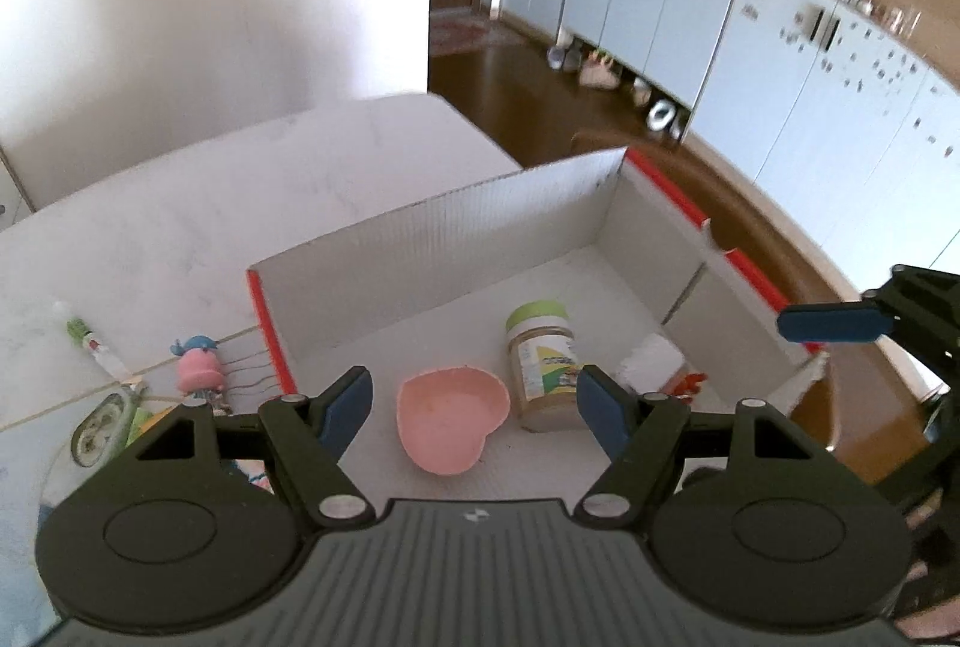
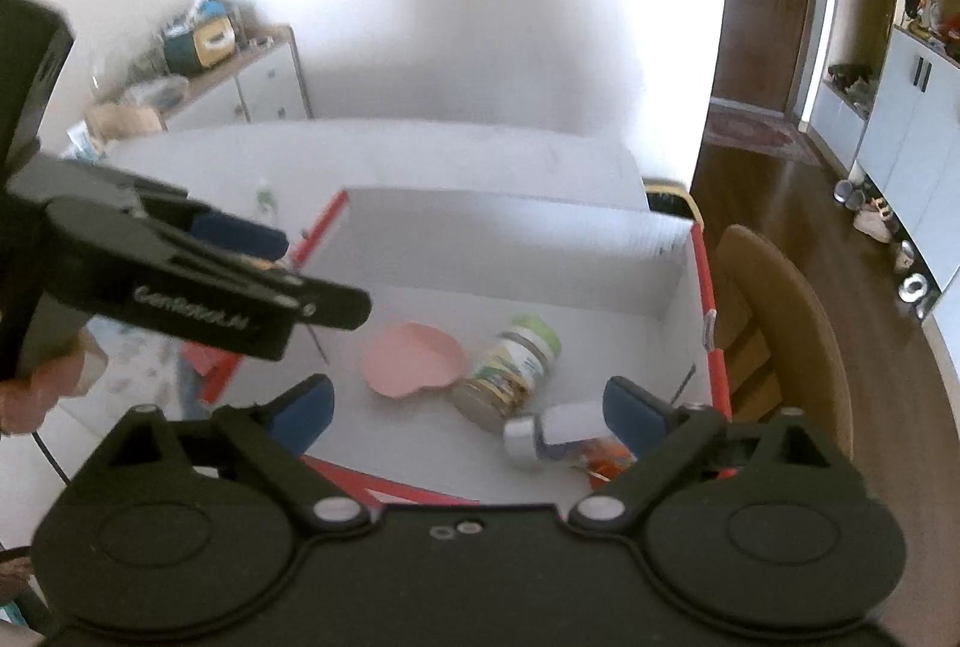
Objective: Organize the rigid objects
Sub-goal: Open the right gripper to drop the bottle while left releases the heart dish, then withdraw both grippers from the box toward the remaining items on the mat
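Box [image 1: 456,227], frame centre: pink dish [image 1: 450,422], jar [image 1: 543,365]. Both tongs wide, empty; next, approach the figurine [image 1: 201,368], lower left, squarely.

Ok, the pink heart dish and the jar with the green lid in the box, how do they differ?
The pink heart dish is low, open and empty; the jar is tall, capped with a green lid and looks filled with something tan. The dish is plain, with no markings; the jar carries a printed label. The dish sits on the jar's left in the left wrist view, right next to it. Both rest inside the white box, and neither gripper holds either one.
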The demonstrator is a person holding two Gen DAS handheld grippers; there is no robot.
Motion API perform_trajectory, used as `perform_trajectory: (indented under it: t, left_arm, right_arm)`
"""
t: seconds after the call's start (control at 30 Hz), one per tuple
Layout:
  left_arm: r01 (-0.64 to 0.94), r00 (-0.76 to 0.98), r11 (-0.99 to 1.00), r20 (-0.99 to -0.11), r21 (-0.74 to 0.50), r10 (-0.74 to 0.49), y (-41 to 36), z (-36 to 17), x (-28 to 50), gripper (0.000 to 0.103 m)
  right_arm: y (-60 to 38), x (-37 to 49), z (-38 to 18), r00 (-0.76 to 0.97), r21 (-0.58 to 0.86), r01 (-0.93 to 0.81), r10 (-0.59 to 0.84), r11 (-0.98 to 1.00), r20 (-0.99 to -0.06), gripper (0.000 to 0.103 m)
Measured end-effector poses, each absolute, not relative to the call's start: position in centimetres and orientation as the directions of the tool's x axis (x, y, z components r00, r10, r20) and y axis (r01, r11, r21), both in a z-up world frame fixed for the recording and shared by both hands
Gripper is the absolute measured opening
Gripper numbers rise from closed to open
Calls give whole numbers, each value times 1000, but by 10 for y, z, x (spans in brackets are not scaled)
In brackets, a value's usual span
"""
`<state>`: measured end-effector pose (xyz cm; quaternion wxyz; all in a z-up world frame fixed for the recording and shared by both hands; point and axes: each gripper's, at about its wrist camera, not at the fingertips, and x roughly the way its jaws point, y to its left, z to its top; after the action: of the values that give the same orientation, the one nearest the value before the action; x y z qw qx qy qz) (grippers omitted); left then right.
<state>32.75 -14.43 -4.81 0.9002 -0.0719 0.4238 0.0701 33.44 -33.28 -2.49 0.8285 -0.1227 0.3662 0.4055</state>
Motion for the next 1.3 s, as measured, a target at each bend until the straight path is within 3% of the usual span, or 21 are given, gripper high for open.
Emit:
perform_trajectory:
  t: [0.13, 0.2, 0.47, 0.73, 0.9, 1.3]
  left_arm:
    - [-191, 667, 978, -742, -81, 69, -143, -33, 298, 76]
    - [-196, 682, 977, -727, -81, 76, -143, -29, 285, 83]
    - [-218, 723, 973, -682, -72, 111, -119, -18, 230, 83]
    - [-213, 747, 971, -658, -109, 90, -71, -14, 189, 84]
    - [-199, 764, 972, -641, -123, 75, -35, -15, 172, 100]
    - [-268, 737, 958, -661, -99, 138, 58, -53, 168, 103]
  right_arm:
    - [-332, 318, -15, 400, 115, -769, 613, 629, -681, 101]
    - [-330, 308, -10, 399, 118, -775, 626, 621, -670, 102]
    - [-308, 269, 3, 381, 157, -790, 674, 593, -632, 102]
    - [-268, 234, -3, 348, 185, -800, 693, 570, -632, 102]
    - [-239, 220, -12, 333, 199, -800, 694, 566, -638, 102]
    - [-156, 212, -57, 342, 156, -789, 637, 594, -691, 100]
